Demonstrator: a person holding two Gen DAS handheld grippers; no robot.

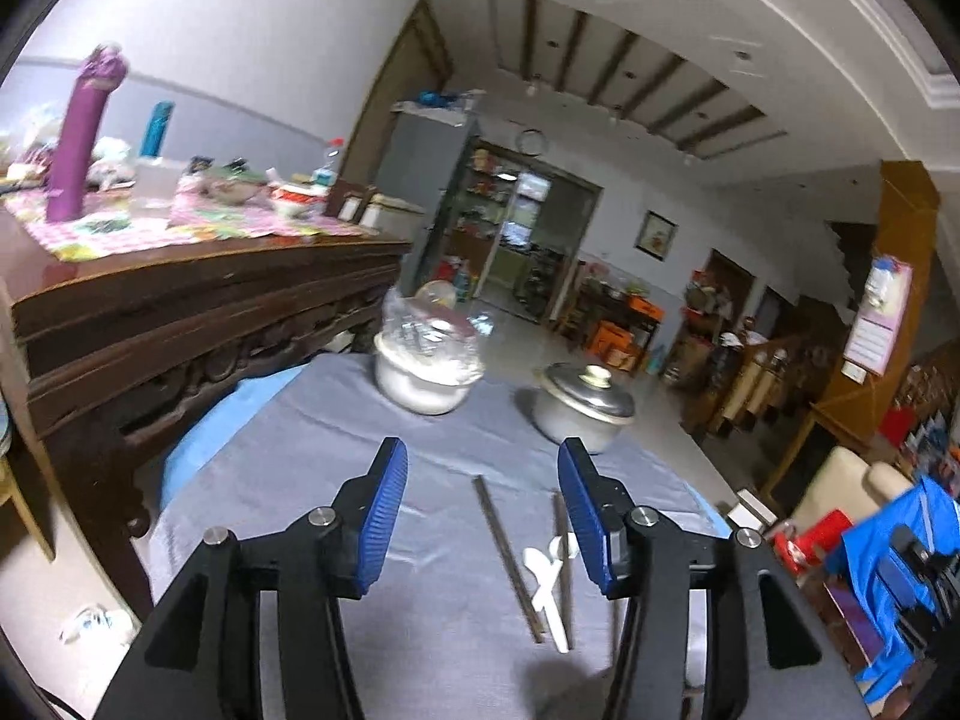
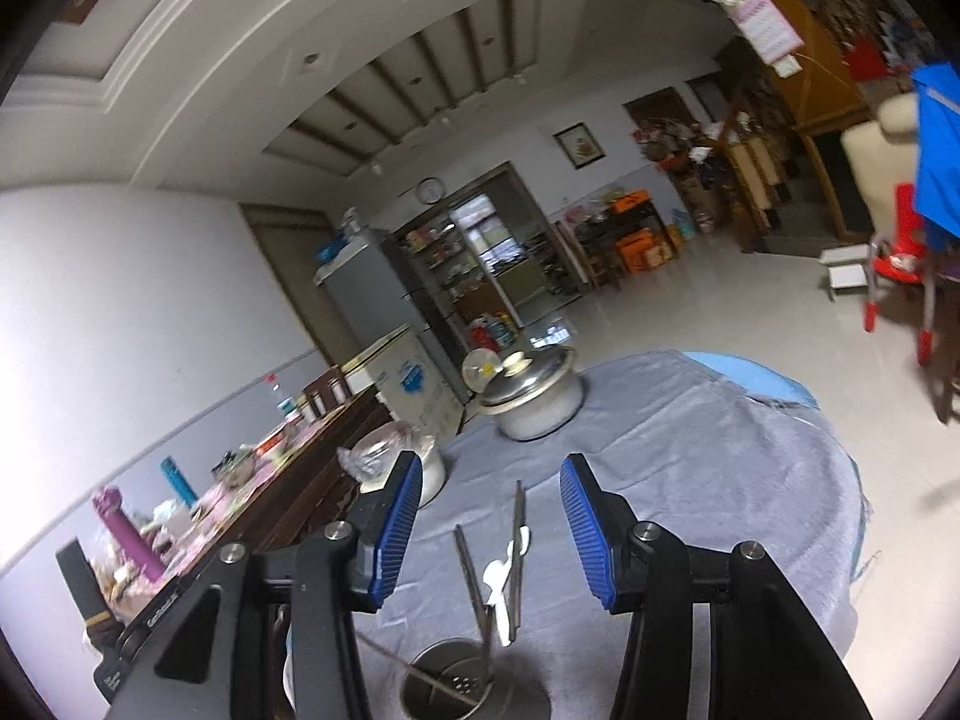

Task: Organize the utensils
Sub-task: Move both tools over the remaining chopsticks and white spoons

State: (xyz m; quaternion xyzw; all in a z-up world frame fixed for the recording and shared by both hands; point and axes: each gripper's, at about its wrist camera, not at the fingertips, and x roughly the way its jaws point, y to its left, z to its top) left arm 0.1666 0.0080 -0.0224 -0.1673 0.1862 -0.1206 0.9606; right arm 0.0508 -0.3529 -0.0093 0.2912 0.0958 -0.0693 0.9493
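Two grippers are in view, each from its own wrist camera, and both stand with jaws apart and nothing between the pads. Ahead of the left gripper (image 1: 483, 468), on the grey tablecloth (image 1: 312, 438), lie two chopsticks (image 1: 507, 558) and a white spoon (image 1: 549, 588), just inside its right finger (whether that finger touches them I cannot tell). Beyond its fingertips sit a white pot with a plastic cover (image 1: 426, 372) and a lidded metal pot (image 1: 585, 408). Below the right gripper (image 2: 489, 483), close under its fingers, a perforated metal utensil holder (image 2: 450, 687) stands on the cloth, with chopsticks and the white spoon leaning out of it.
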